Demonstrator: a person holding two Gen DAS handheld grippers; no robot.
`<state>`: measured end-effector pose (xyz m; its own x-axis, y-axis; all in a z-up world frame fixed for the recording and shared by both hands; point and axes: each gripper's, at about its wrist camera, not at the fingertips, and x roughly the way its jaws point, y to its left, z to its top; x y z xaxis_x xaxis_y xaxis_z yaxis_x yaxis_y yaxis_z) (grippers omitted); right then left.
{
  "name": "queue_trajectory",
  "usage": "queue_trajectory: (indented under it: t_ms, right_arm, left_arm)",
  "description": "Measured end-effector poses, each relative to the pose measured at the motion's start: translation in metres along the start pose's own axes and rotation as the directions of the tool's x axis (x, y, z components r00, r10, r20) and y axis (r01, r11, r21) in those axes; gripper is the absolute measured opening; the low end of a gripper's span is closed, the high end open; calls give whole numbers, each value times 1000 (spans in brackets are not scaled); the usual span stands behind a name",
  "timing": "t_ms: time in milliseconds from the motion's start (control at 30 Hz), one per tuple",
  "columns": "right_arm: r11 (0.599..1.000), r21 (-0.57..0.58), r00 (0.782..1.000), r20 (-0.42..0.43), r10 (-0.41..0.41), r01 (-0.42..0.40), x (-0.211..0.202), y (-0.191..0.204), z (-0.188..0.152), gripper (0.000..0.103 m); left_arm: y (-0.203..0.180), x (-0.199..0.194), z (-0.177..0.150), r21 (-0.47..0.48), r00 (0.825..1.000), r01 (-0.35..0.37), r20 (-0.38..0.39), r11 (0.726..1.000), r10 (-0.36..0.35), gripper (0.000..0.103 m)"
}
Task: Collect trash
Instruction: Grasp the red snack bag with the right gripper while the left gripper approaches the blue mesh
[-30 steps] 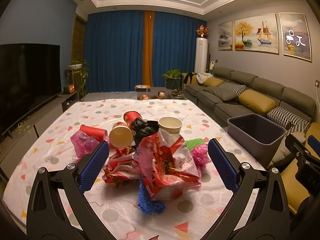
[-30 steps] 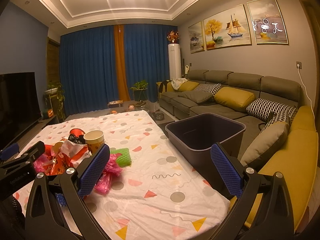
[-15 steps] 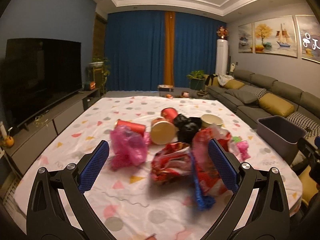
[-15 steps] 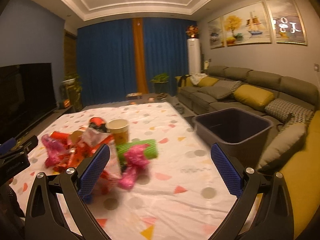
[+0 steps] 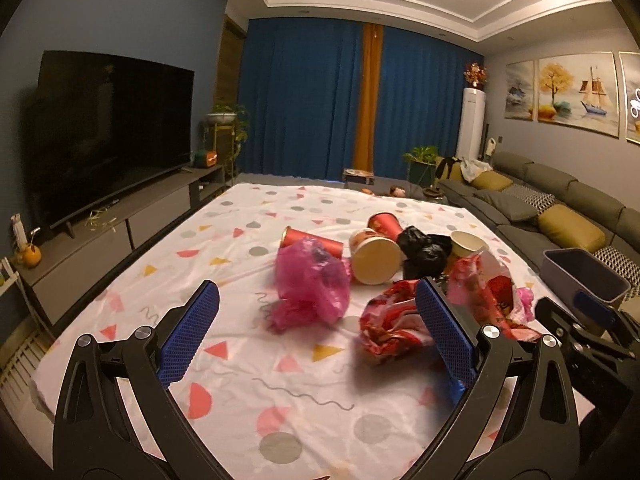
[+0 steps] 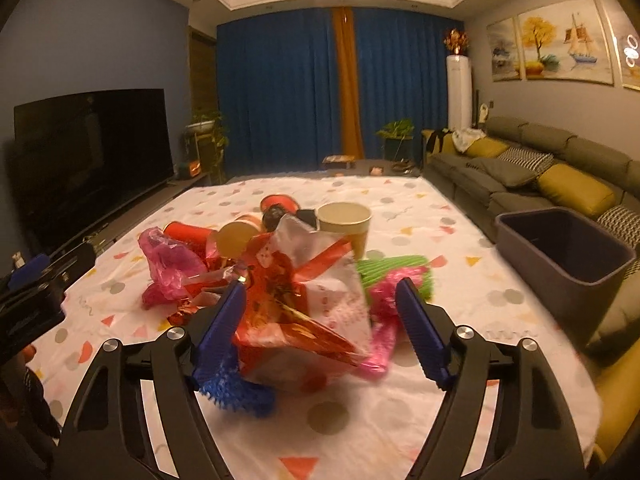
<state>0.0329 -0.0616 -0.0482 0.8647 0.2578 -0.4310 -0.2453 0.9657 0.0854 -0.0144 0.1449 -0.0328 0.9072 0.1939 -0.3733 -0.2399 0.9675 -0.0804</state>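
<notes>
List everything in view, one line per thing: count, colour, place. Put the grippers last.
red cups: two, red, lying on their sides at the back of the pile
paper cups: two, cream, one upright, one on its side
pink bags: two, pink, left and right ends of the pile
black bag: one, black, between the cups
red wrappers: two, red and white, front of the pile
green item: one, green, by the right pink bag
blue spiky item: one, blue, under the front wrapper
bin: one, dark grey, right of table
tablecloth: one, white, patterned
left gripper: open
right gripper: open, around front wrapper
</notes>
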Motion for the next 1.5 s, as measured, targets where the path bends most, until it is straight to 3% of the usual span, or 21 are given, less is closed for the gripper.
queue_trajectory:
  t_ms: [167,333,433,633,1100,1200,1333,1500]
  right_arm:
    - [1000,8,999,-35,7,-7,21,3,8,63]
    - [1000,3,995,-96,26,-26,43,5,7,37]
    - [999,14,990,-129,54,-52,54,2,4,28]
    - [997,-2,990,-123,70,-71,56,-3,4,5]
    - [999,33,999,-30,43,-42,22,-27,6,2]
    - [998,46,999,-10,32,-32,14,-34,8,2]
    - [998,57,1000,0,19,-19,5,-42,8,2]
    - [998,67,1000,16,9,-10,-5,-52,8,2]
  left_arm:
    - [6,5,-2,-7,1000,1,-10,1000,-1,96]
    - [4,10,-4,-2,1000,20,-20,1000,-20,96]
    - [-1,13,-5,8,999,32,-24,999,-32,96]
    - [-13,19,-9,27,997,71,-34,997,-71,96]
    - [-38,25,-21,48,984,164,-78,985,-160,96]
    - [-51,30,-30,65,972,207,-125,976,-198,96]
    - [-71,38,-42,108,954,258,-188,960,-235,83]
    - [-82,56,-57,88,910,318,-307,944,-278,69]
